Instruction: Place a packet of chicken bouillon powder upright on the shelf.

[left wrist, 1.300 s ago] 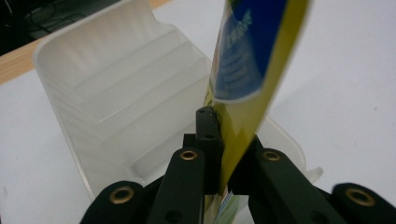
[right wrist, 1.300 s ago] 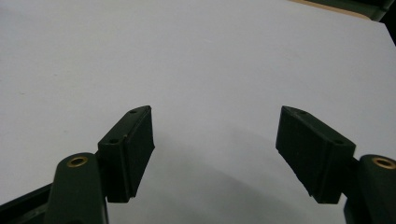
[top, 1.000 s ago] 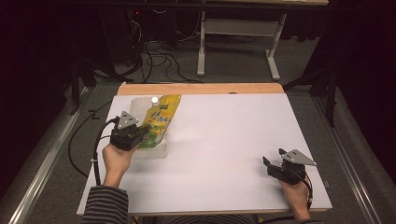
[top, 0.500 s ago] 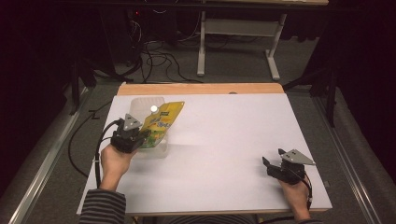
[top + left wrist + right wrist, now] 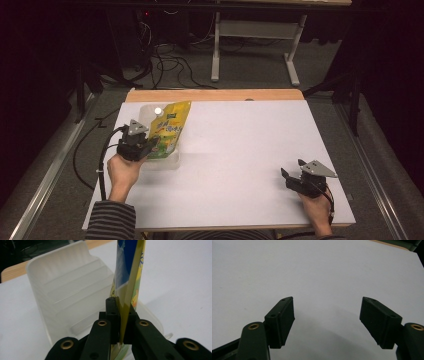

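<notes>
Pouch [image 5: 170, 131] — yellow-green, spouted — stands pinched by its lower edge in your left gripper [image 5: 121, 315], over the clear plastic tray [image 5: 67, 297] just beyond it; your right gripper [image 5: 327, 322] rests well apart on the white table [image 5: 240, 150] — jaws spread wide.

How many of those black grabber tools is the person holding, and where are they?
2. The left gripper is at the table's left edge, its jaws shut on a yellow pouch over a clear plastic tray. The right gripper rests near the right front corner, jaws open.
</notes>
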Tool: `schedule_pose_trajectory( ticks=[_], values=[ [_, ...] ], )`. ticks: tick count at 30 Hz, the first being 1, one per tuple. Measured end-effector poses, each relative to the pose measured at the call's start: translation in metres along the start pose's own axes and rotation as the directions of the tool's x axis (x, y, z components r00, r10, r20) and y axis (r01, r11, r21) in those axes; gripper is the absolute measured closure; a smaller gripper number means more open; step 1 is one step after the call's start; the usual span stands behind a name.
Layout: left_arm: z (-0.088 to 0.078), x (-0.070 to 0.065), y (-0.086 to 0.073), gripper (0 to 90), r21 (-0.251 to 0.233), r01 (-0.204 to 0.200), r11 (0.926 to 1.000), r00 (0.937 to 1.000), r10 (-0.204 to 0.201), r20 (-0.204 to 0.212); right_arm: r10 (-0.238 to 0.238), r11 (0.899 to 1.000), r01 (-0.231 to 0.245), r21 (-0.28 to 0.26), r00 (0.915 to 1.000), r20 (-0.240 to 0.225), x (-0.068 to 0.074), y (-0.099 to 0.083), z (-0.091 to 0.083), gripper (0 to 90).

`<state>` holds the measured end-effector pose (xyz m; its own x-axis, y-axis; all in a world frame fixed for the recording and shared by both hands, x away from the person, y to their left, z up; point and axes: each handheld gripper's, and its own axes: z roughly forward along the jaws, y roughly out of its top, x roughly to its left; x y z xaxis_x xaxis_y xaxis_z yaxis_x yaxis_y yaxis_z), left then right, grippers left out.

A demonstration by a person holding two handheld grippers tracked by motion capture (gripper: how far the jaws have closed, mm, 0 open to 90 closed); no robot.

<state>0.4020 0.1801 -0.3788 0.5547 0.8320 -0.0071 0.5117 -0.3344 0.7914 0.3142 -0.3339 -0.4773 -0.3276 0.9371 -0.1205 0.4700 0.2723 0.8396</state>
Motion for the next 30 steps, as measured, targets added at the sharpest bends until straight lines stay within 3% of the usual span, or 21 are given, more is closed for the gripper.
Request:
schedule_pose_trajectory(
  ticks=[4, 7, 9, 12, 17, 20, 24, 26, 30],
  values=[
    [0.005, -0.001, -0.013, 87.9, -0.079, 0.021, 0.9966, 0.9988, -0.025, -0.043, -0.011, 1.0, 0.011, 0.003, 0.9999, -0.001, 0.0, 0.0, 0.0, 28.5],
    [0.005, 0.001, -0.02, 87.8, -0.111, 0.04, 0.993, 0.9988, -0.043, -0.025, -0.004, 1.0, 0.004, 0.001, 1.0, -0.001, 0.0, 0.0, 0.0, 28.5],
    [0.004, 0.001, -0.023, 87.8, -0.116, 0.028, 0.9928, 0.999, -0.032, -0.03, -0.01, 1.0, 0.01, 0.005, 0.9999, 0.001, 0.0, 0.0, 0.0, 28.5],
    [0.002, 0.001, -0.023, 87.6, -0.079, 0.0, 0.9969, 0.9993, -0.003, -0.038, -0.005, 1.0, 0.005, 0.008, 1.0, 0.004, 0.001, 0.0, 0.001, 28.5],
    [0.002, 0.004, -0.017, 87.2, 0.01, 0.009, 0.9999, 0.9997, -0.009, -0.022, -0.005, 1.0, 0.005, 0.008, 1.0, 0.004, 0.001, 0.0, 0.0, 28.5],
    [0.006, 0.004, -0.014, 86.6, 0.097, 0.018, 0.9951, 0.9997, -0.017, -0.02, -0.007, 1.0, 0.007, 0.007, 1.0, 0.002, 0.001, 0.0, 0.001, 28.5],
    [0.006, 0.006, -0.012, 86.5, 0.119, 0.027, 0.9925, 0.9994, -0.024, -0.026, -0.009, 1.0, 0.009, 0.01, 1.0, 0.003, 0.001, 0.0, 0.001, 28.5],
    [0.006, 0.003, -0.013, 87.3, 0.103, 0.003, 0.9947, 0.9984, 0.003, -0.056, -0.009, 1.0, 0.009, 0.01, 1.0, 0.002, 0.001, 0.0, 0.001, 28.5],
    [0.002, 0.001, -0.021, 88.0, -0.002, 0.012, 0.9999, 0.9988, -0.012, -0.048, -0.012, 1.0, 0.012, 0.007, 0.9999, -0.001, 0.0, 0.0, 0.001, 28.5]
  ],
)
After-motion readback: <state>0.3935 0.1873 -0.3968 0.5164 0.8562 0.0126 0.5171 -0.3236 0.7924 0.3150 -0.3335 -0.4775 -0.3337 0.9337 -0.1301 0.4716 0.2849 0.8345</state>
